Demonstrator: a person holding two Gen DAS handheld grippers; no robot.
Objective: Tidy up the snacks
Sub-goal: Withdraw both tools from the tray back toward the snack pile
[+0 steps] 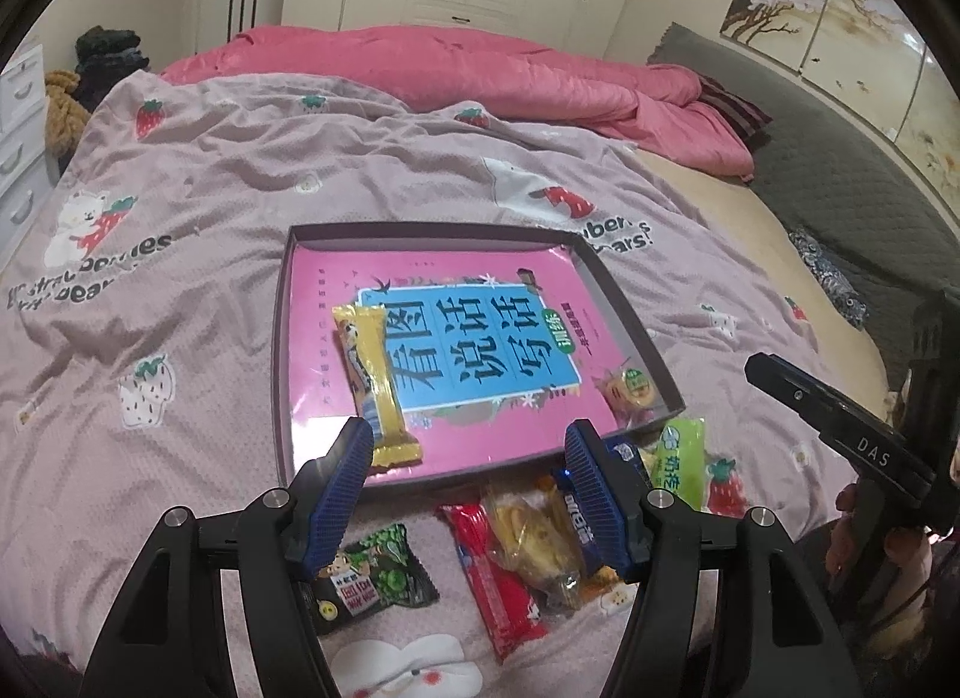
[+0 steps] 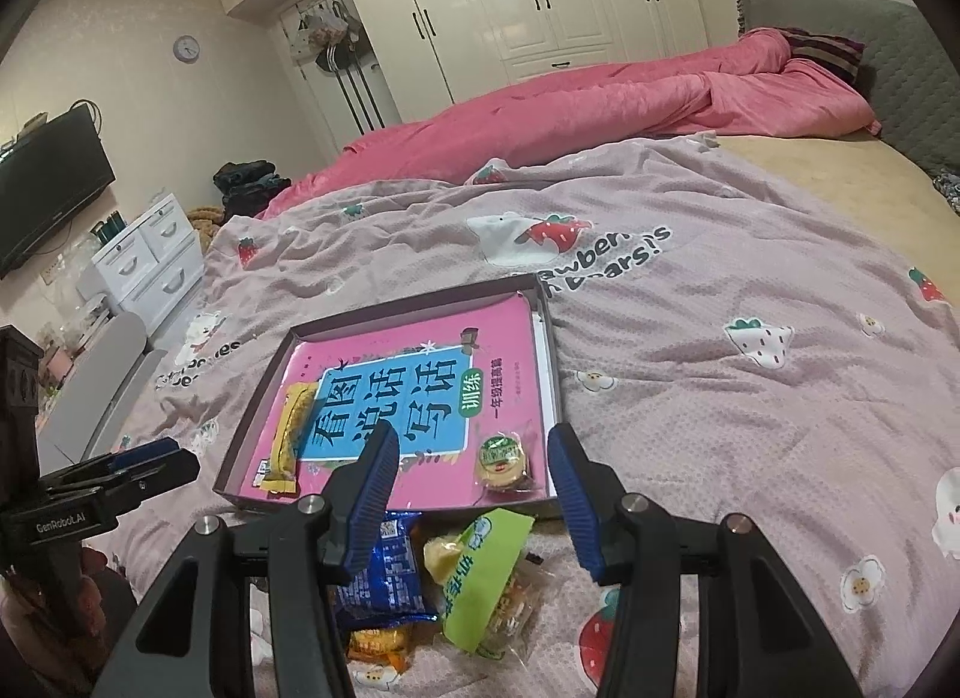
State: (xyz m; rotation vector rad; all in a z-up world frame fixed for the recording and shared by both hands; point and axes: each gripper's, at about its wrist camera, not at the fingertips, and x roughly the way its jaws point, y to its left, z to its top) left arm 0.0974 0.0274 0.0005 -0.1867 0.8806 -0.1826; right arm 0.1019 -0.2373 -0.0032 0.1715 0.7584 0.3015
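Scene: a bed with a strawberry-print cover; on it a shallow tray lined with a pink book.
In tray: a yellow bar at the left, long axis running near to far; a round biscuit at the near right corner.
Loose snacks: a pile on the cover just near of the tray's near wall, comprising a dark green packet, a red pack, a clear yellow pack, a blue pack and a light green pack.
Left tool: jaws apart at a middling width, nothing between them; it hangs over the tray's near wall, the pile below and nearer.
Right tool: jaws apart, somewhat narrower, empty; blue and light green packs lie directly below it.
Deciding relation: the pile lies near of both tools, the tray far of it. The right tool is closer to the blue and light green packs, the left to the red and dark green ones.
Judgement: two snacks placed, five left; each remaining pack probably needs a pull-back and descent before a grasp.
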